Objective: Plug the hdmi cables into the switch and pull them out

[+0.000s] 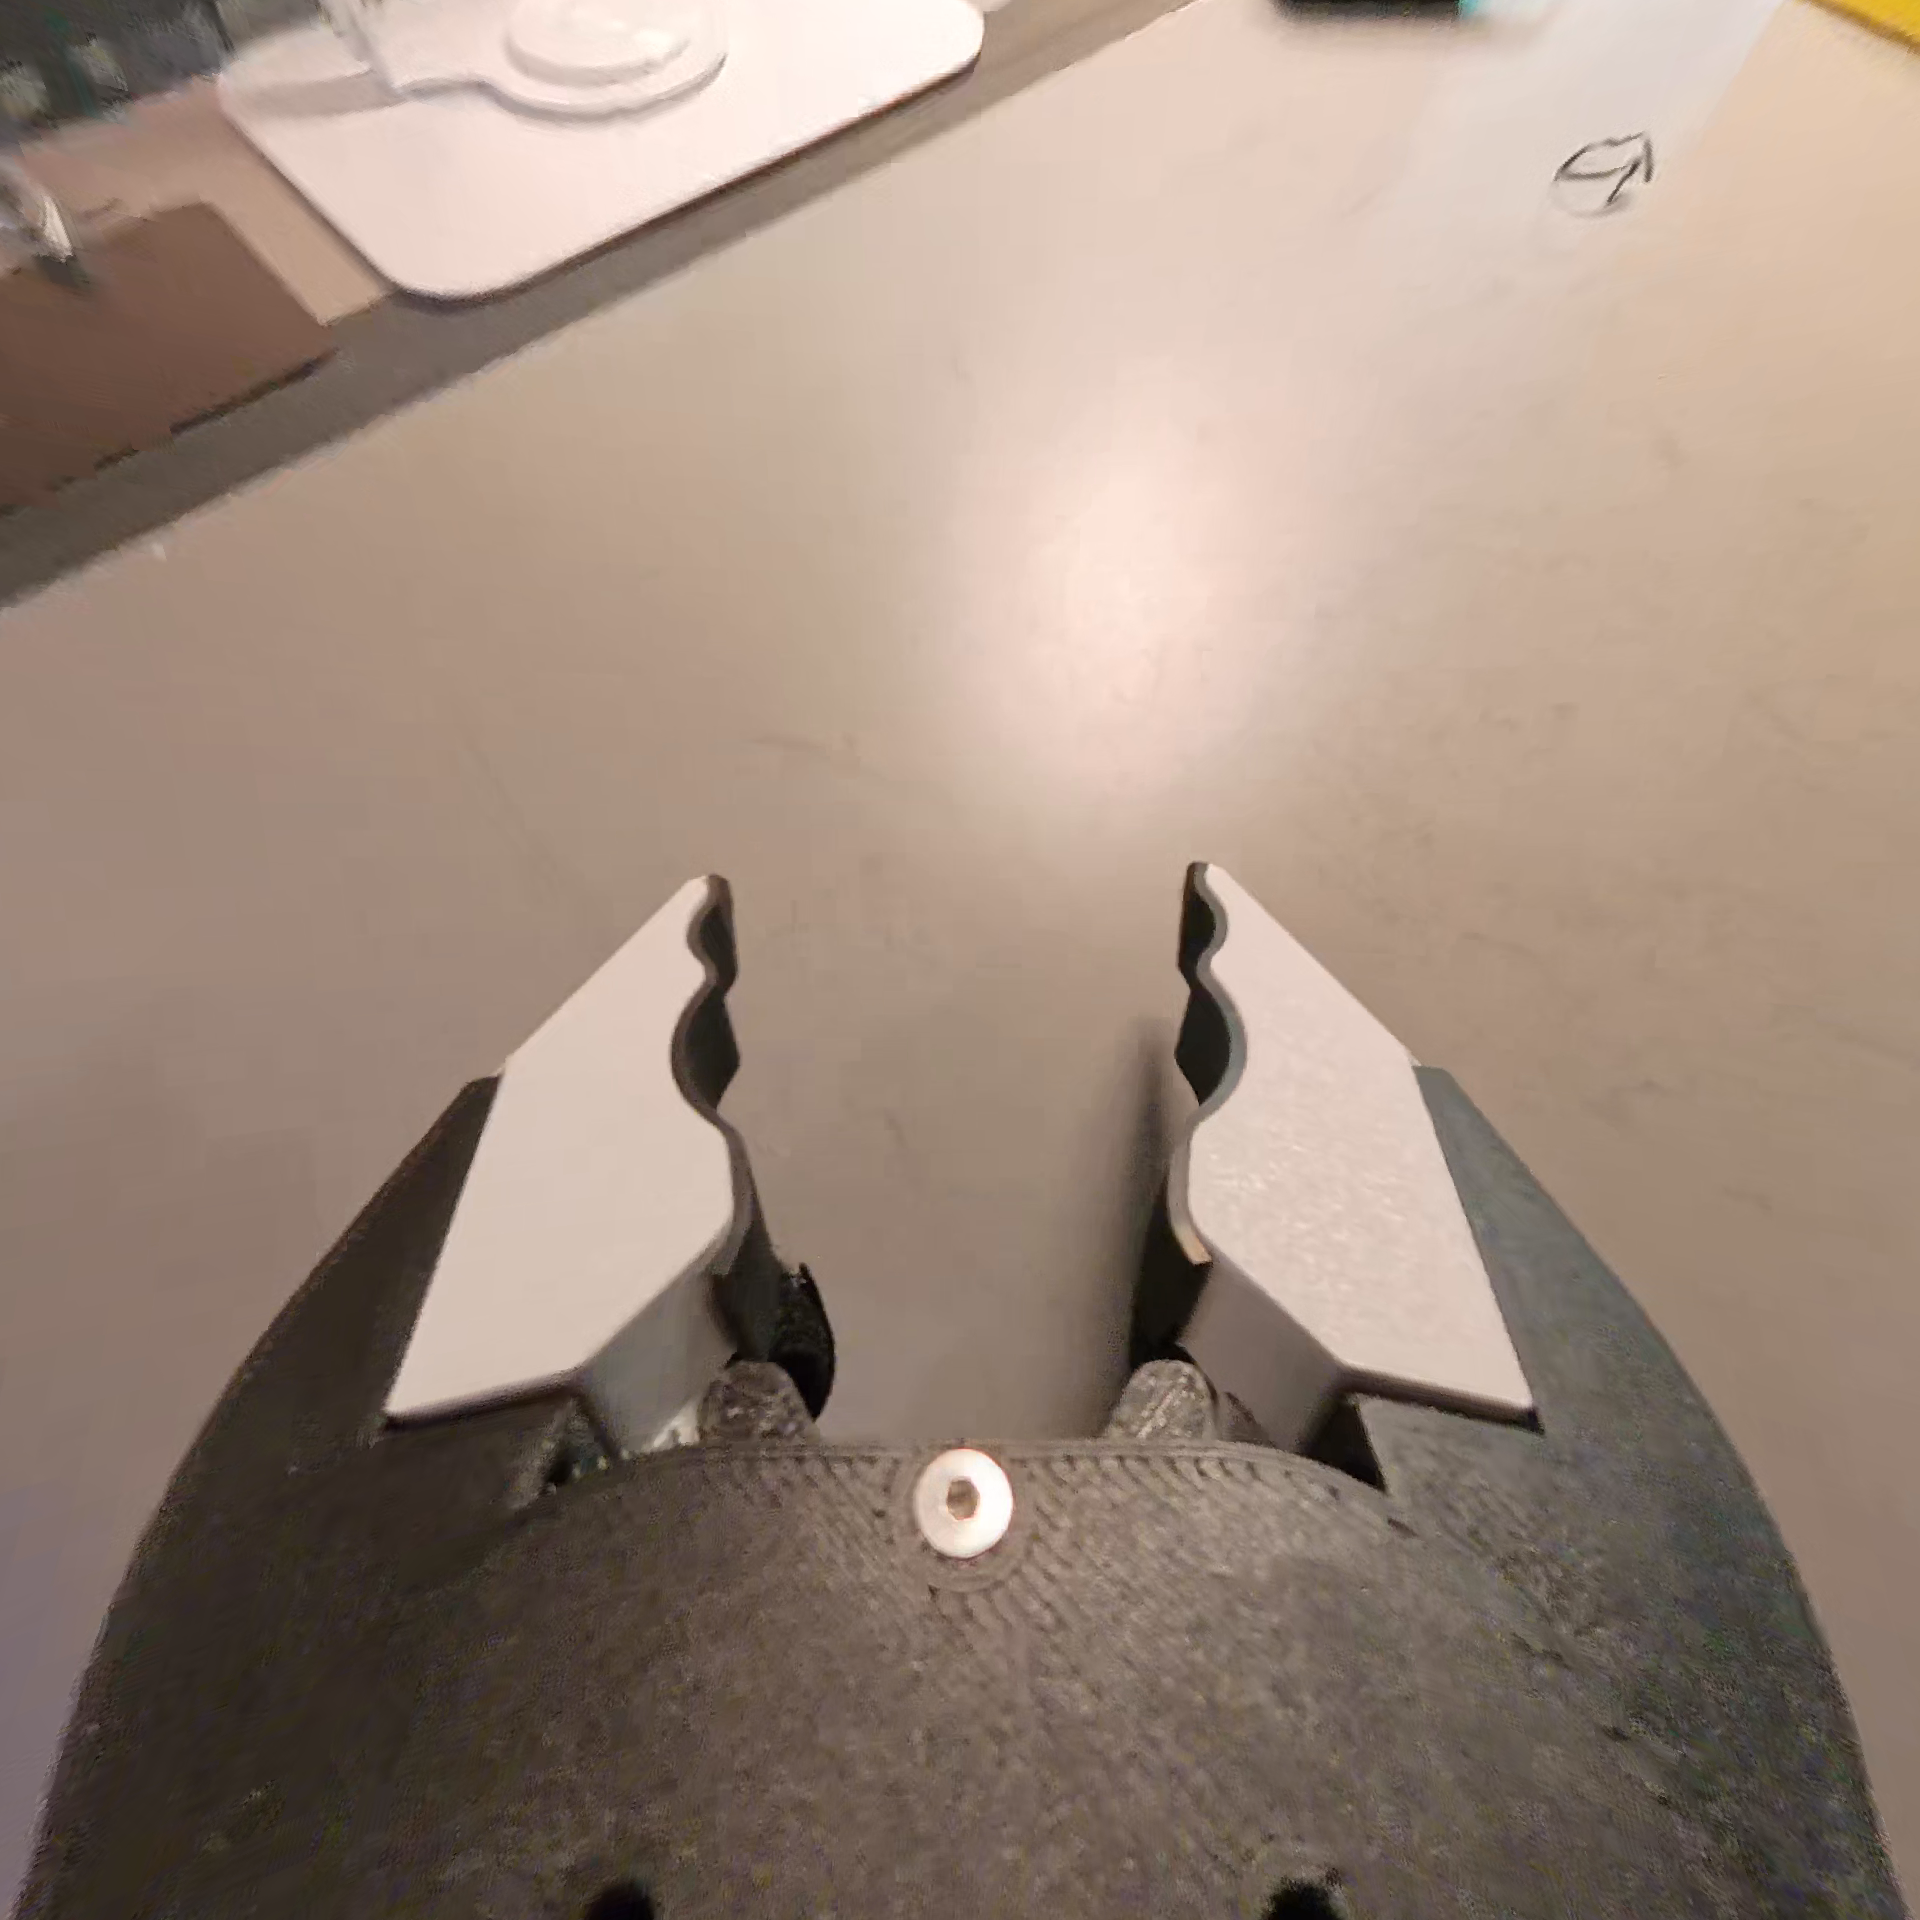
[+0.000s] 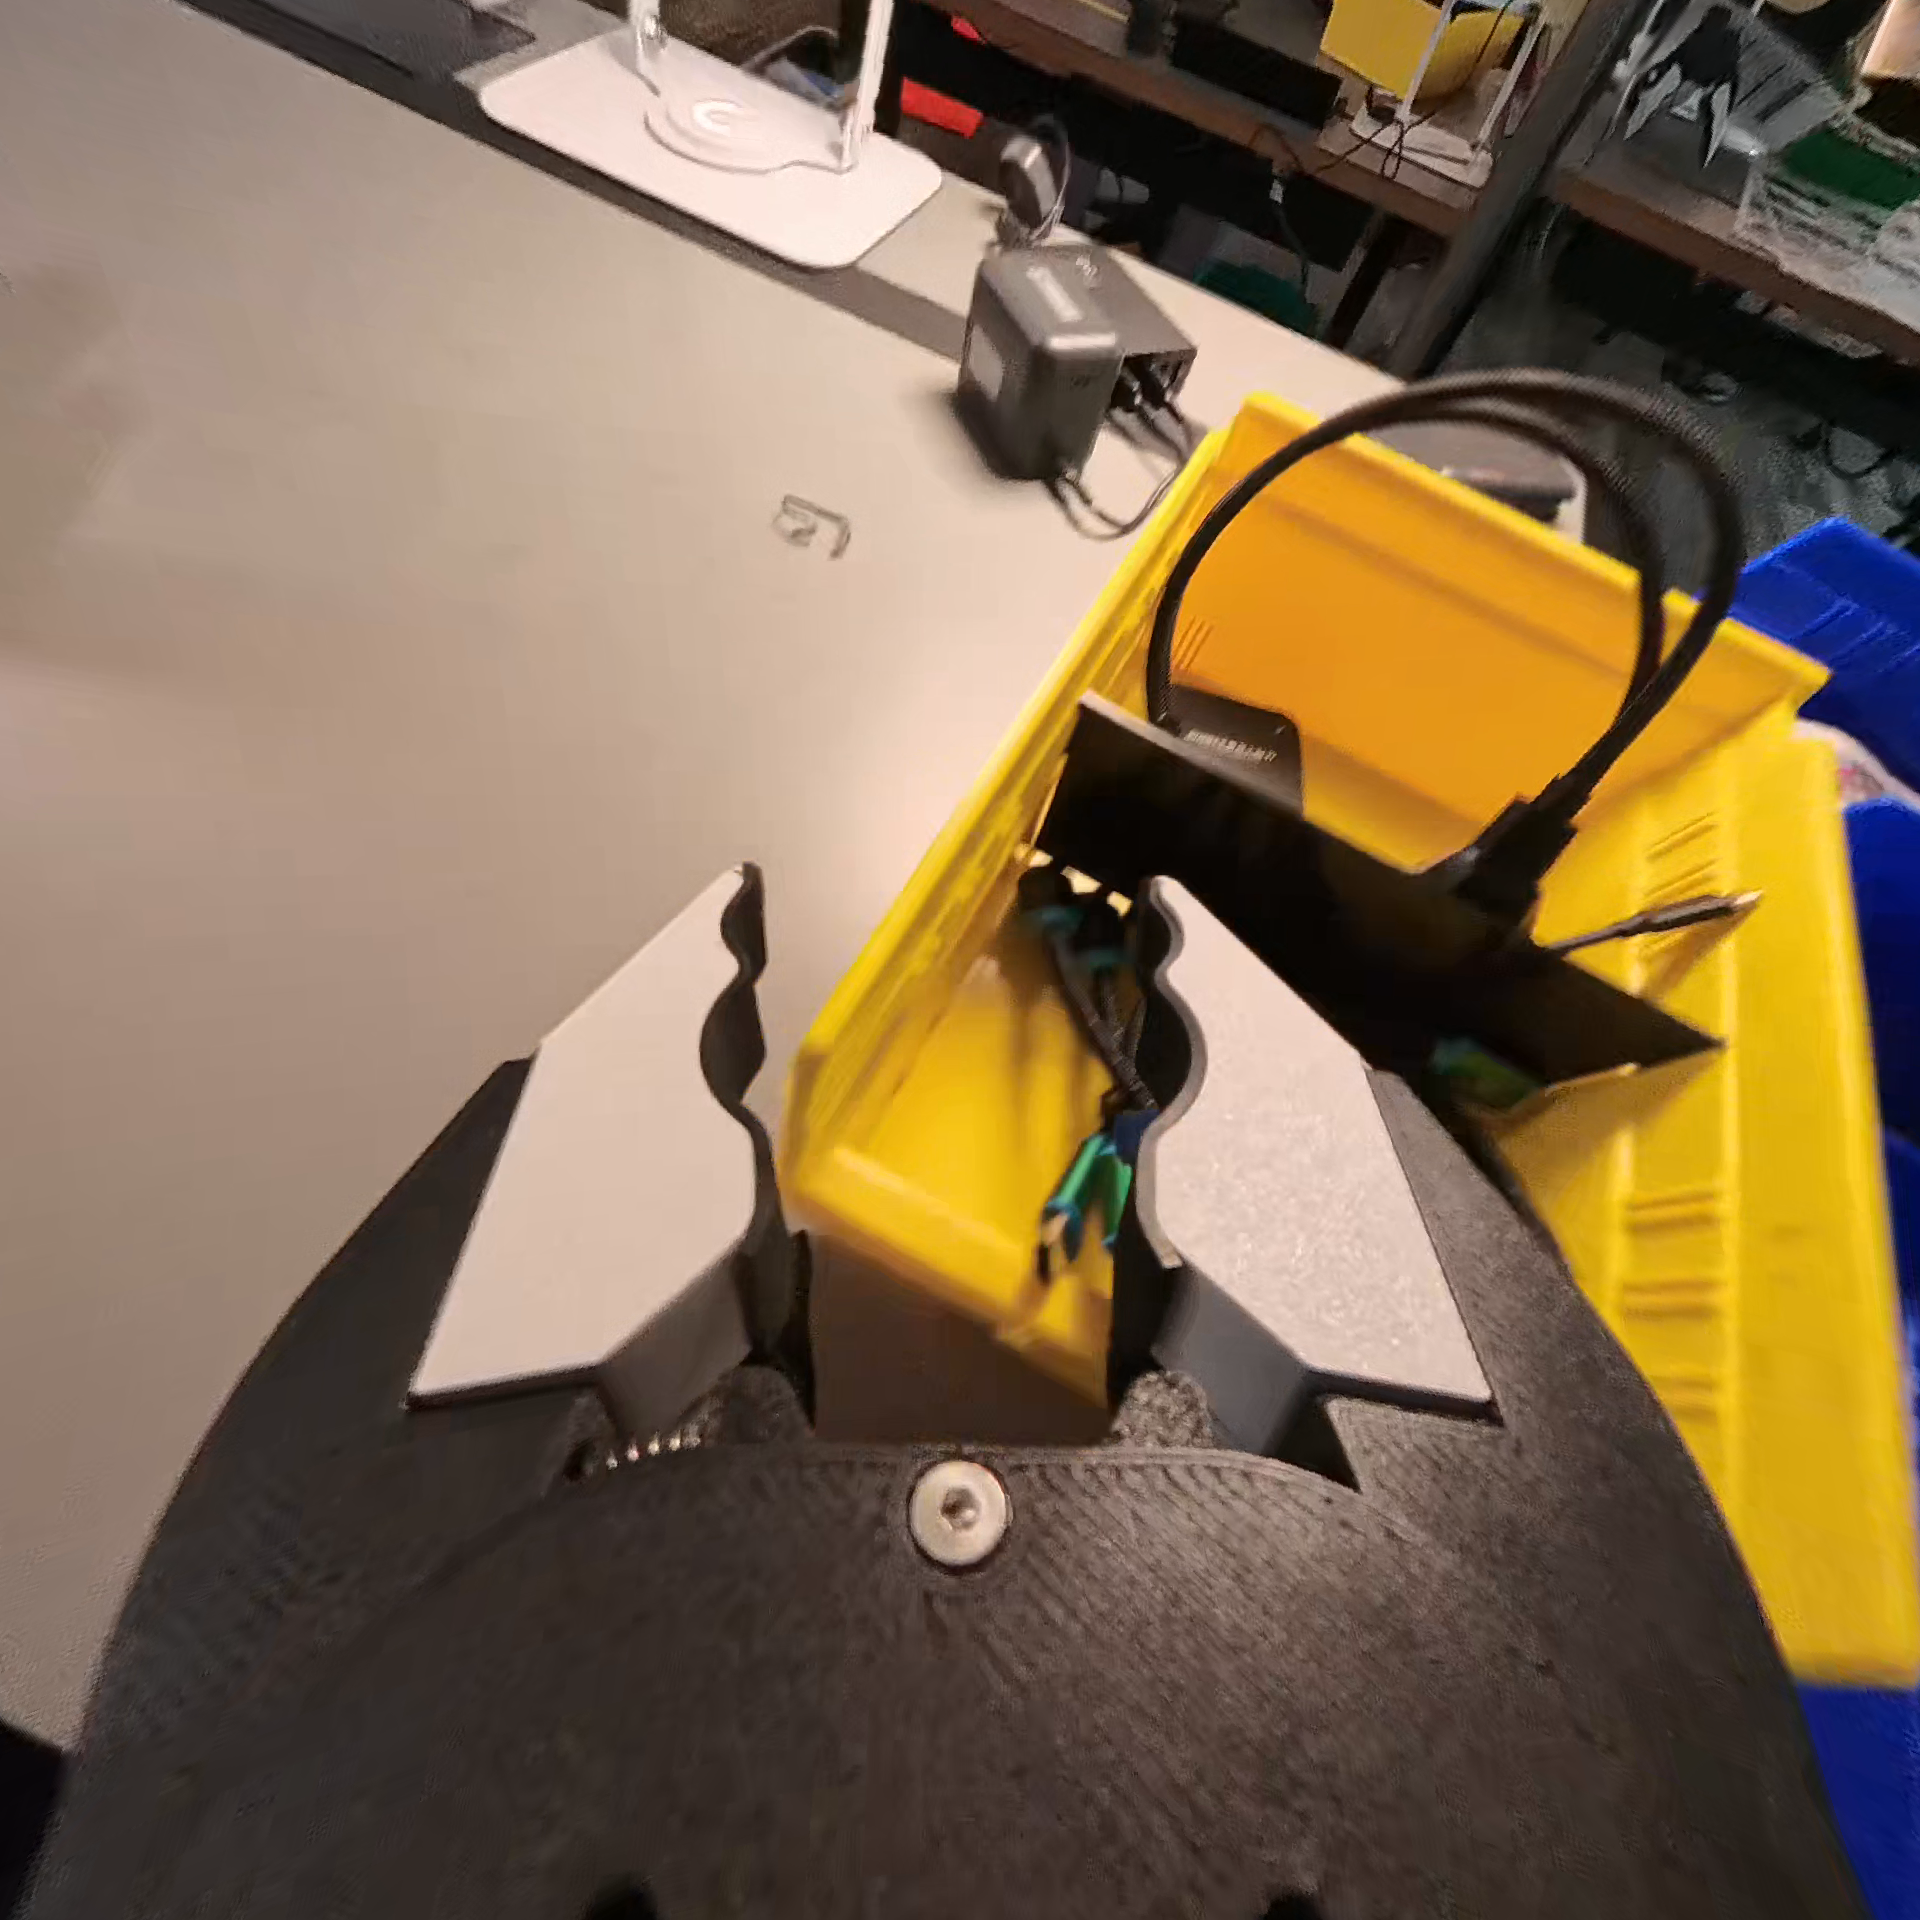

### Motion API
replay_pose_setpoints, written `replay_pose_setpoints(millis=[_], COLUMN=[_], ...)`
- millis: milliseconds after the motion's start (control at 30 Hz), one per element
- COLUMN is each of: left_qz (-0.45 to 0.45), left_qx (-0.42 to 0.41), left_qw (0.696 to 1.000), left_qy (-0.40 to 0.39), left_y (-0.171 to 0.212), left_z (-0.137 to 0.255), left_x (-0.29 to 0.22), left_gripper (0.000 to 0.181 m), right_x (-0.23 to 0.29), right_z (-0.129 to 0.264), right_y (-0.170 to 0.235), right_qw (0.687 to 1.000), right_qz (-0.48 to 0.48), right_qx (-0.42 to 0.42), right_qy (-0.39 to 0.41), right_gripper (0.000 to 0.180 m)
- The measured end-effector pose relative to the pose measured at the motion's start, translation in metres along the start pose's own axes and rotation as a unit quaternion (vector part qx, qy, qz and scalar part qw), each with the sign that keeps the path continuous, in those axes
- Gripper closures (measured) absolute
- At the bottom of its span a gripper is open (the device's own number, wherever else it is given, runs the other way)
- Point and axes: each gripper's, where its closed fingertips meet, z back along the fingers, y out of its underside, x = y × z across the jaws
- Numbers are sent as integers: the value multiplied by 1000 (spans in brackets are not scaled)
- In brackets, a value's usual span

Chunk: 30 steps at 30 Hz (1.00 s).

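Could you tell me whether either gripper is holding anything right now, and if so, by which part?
Nothing is held. The left gripper is open over the bare table; the right gripper is open above the yellow bin.

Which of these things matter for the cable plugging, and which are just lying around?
For the job:
black cables
yellow bin holding them
left gripper, open
right gripper, open

Lying about:
grey box
white stand base
blue bin

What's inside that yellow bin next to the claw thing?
The yellow bin holds a black divider, looped black cables behind it, and green-tipped cables in front. The right gripper hides part of the front section; the floor under the divider is unseen.
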Motion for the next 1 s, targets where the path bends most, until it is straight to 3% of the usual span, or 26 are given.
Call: replay_pose_setpoints(millis=[133, 233, 333, 433, 567, 700, 800, 900, 967, 1000], left_qz=[36, 61, 83, 95, 75, 85, 116, 140, 127, 128], left_qx=[11, -29, -95, -160, -105, -121, -115, -91, -87, -78], left_qw=[999, 996, 986, 968, 941, 898, 886, 896, 910, 912], left_qy=[-17, -61, -111, -169, -314, -414, -434, -412, -385, -382], left_y=[22, 30, 35, 44, 92, 110, 121, 127, 120, 120], left_z=[23, 55, 96, 144, 205, 273, 290, 277, 261, 254], left_x=[-15, -18, -19, -21, -11, 17, 49, 85, 98, 106], left_gripper=[89, 96, 103, 106, 100, 100, 99, 105, 127, 127], right_x=[14, 21, 12, 5, 5, 5, 5, 5, 4, 3], right_z=[-5, -14, -24, -30, -29, -26, -27, -26, -23, -20], right_y=[24, 21, 23, 23, 24, 25, 24, 24, 25, 27], right_qw=[999, 999, 995, 991, 992, 993, 993, 993, 992, 991], right_qz=[10, 1, 14, 16, -3, -4, 8, 5, -1, -6], right_qx=[12, -3, 10, 4, -17, -9, 5, 9, 4, 0], right_qy=[36, 41, 96, 133, 128, 118, 115, 117, 126, 132], right_gripper=[112, 123, 136, 156, 160, 161, 160, 161, 163, 165])
